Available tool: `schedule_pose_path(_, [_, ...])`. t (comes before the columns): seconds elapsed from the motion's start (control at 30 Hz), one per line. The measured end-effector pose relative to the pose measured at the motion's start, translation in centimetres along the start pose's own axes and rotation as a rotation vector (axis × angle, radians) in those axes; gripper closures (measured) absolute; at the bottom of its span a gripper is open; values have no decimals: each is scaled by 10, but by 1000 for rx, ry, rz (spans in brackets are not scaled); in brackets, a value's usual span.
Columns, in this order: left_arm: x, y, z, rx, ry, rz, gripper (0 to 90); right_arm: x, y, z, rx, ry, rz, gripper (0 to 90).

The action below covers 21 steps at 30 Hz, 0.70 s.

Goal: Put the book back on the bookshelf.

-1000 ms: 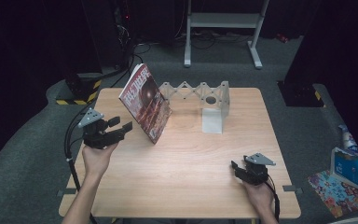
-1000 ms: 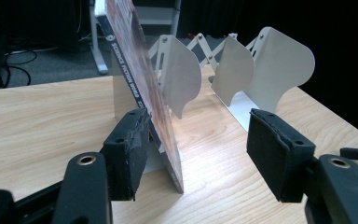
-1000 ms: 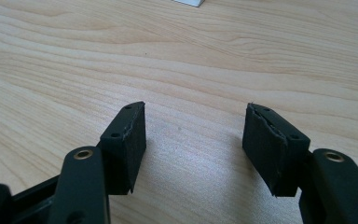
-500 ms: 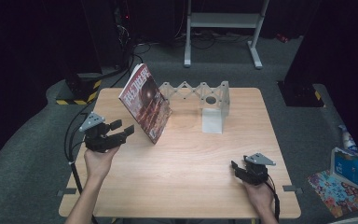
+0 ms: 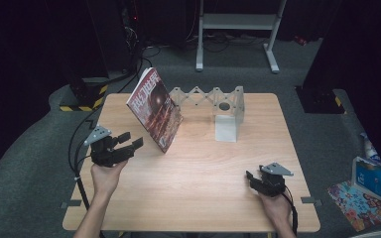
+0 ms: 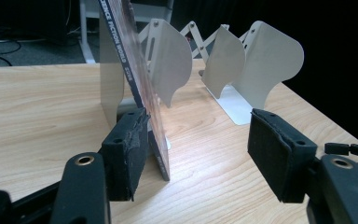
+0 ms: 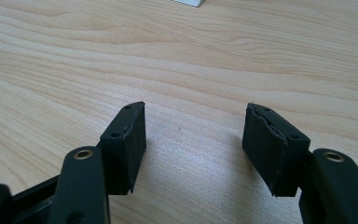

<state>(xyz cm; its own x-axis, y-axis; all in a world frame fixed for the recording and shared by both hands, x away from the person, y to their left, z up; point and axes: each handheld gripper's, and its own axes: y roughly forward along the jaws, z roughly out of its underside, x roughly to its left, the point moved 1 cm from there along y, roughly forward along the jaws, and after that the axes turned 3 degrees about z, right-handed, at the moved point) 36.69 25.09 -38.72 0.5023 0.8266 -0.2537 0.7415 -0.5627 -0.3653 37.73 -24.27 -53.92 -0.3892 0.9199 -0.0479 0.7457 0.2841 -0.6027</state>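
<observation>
Surface: pale wood surface (image 5: 203, 173), dark room, grey carpet.
Count: one magazine (image 5: 154, 110), one accordion bookend rack (image 5: 213, 99).
Magazine: 11 o'clock, tilted against rack.
Left gripper (image 5: 128, 144): 9 o'clock, jaws spread, just beside magazine.
Right gripper (image 5: 252, 179): 5 o'clock, jaws spread, empty.

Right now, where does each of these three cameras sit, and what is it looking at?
High view: above the table, looking down; both forearms, left gripper, right gripper.
Left gripper view: between its open jaws, facing the leaning magazine and metal rack.
Right gripper view: open jaws over bare wood.
Shared: magazine and rack.
</observation>
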Motion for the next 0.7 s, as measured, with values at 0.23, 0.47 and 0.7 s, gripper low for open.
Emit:
schedule_pose_path(0.23, [0, 0, 6, 5, 1, -2, 383, 0, 0, 0, 0, 0, 0, 396])
schedule_pose_path(0.47, [0, 1, 12, 8, -6, 2, 383, 0, 0, 0, 0, 0, 0, 396])
schedule_pose_path(0.7, [-1, 2, 17, 10, -10, 6, 383, 0, 0, 0, 0, 0, 0, 396])
